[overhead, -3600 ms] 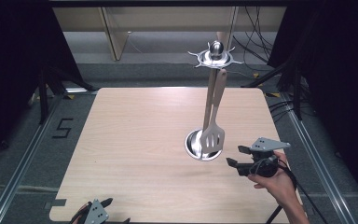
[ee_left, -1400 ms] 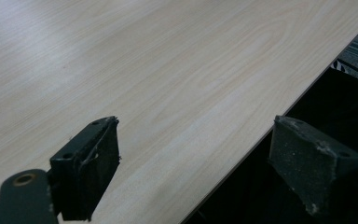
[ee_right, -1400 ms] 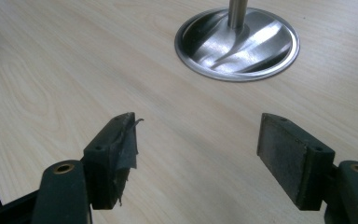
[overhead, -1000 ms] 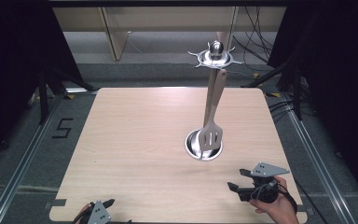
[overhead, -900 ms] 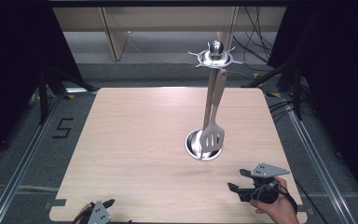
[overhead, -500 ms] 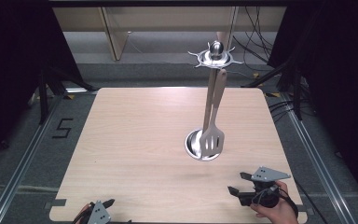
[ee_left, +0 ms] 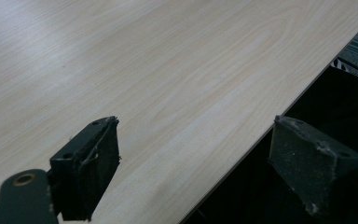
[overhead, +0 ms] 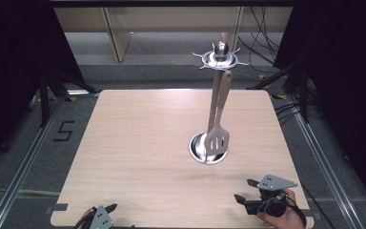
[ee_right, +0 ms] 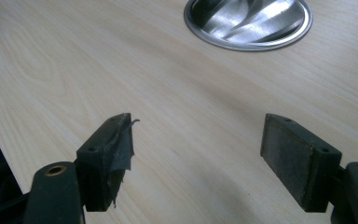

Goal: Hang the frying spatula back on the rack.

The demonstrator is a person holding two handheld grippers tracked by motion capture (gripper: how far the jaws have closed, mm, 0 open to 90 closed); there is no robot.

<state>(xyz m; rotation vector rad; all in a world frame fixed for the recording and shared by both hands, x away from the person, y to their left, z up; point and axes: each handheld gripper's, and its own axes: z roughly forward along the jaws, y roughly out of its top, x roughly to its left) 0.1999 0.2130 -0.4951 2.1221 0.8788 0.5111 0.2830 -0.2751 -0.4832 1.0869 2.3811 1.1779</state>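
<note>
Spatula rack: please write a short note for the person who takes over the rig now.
Right gripper: open, empty, at the table's near right edge, jaws toward the rack base.
Left gripper: open, empty, at the near left edge.
Spatula: hangs from a hook on the rack top, blade just above the base.
Done: the spatula is on the rack, and nothing else lies on the table.
Left: probably nothing, only confirm the spatula hangs steadily.
</note>
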